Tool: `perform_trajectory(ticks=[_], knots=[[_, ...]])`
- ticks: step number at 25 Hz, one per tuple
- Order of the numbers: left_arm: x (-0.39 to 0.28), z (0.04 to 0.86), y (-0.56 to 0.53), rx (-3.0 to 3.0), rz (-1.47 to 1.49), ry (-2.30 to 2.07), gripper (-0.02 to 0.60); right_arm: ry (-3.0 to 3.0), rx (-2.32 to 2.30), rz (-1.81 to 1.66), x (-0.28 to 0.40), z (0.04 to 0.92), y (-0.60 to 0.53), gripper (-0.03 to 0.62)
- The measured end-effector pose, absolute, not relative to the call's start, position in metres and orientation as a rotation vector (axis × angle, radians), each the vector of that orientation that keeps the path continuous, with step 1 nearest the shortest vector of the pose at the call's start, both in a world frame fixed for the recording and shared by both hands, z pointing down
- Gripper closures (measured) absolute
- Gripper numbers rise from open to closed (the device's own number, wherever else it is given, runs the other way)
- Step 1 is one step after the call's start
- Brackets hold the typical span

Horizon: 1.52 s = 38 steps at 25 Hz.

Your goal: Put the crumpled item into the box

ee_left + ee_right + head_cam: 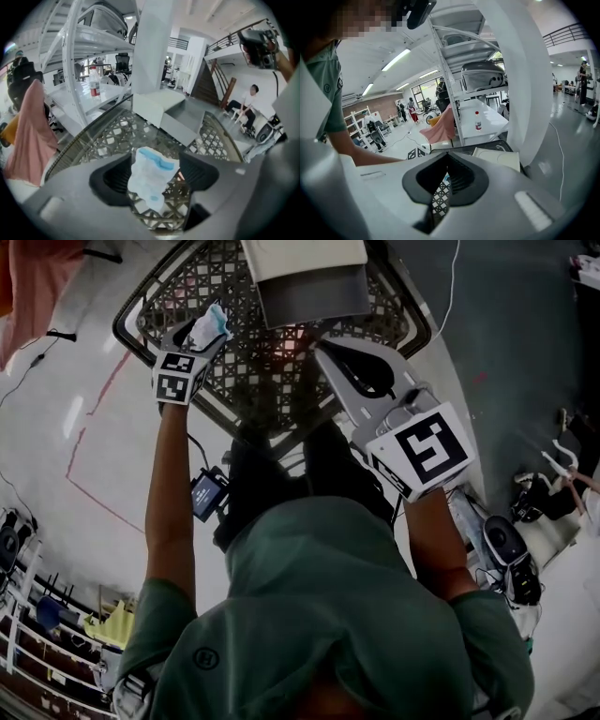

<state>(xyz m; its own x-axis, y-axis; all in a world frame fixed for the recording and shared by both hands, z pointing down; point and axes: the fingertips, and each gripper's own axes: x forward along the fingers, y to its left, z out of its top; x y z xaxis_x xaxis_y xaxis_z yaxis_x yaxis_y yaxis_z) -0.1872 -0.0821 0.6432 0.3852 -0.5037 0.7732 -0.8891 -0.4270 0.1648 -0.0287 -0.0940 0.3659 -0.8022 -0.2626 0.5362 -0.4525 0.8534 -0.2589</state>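
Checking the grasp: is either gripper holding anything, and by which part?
Nothing is held. The left gripper is open, the crumpled item loose between its jaws; the right gripper is shut, empty.

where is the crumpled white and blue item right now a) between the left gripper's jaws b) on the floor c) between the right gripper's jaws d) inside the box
a: the left gripper view shows the crumpled item between the wide-apart jaws of the left gripper, above the lattice table, with the box farther ahead.

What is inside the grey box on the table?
The box shows only its bare grey floor; nothing lies there. In the left gripper view, its front wall hides the floor's near strip.
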Motion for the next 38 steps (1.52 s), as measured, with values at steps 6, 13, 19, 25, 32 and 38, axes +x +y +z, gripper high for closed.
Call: perform_trajectory(ticks=[6,13,19,25,32,38], knots=[[-0.189,0.661,-0.084,2.039,0.931,-1.171,0.248,-2.513,0.532,0.544,-0.028,0.365,-0.096,0.588],[-0.190,0.675,-0.087,2.019,0.944,-1.195,0.241,-2.499,0.535,0.564,-0.023,0.372,-0.094,0.588],[-0.188,0.680,-0.089,2.021,0.943,-1.208,0.292,-2.499,0.533,0.572,-0.018,0.377,-0.091,0.588],[-0.190,0.672,-0.087,2.021,0.924,-1.217,0.510,-2.504,0.539,0.571,-0.017,0.372,-0.094,0.588],[-0.191,0.658,-0.083,2.029,0.900,-1.195,0.537,-2.513,0.547,0.559,-0.021,0.362,-0.095,0.588],[-0.194,0.647,-0.083,2.034,0.882,-1.210,0.546,-2.520,0.543,0.553,-0.022,0.358,-0.096,0.588]])
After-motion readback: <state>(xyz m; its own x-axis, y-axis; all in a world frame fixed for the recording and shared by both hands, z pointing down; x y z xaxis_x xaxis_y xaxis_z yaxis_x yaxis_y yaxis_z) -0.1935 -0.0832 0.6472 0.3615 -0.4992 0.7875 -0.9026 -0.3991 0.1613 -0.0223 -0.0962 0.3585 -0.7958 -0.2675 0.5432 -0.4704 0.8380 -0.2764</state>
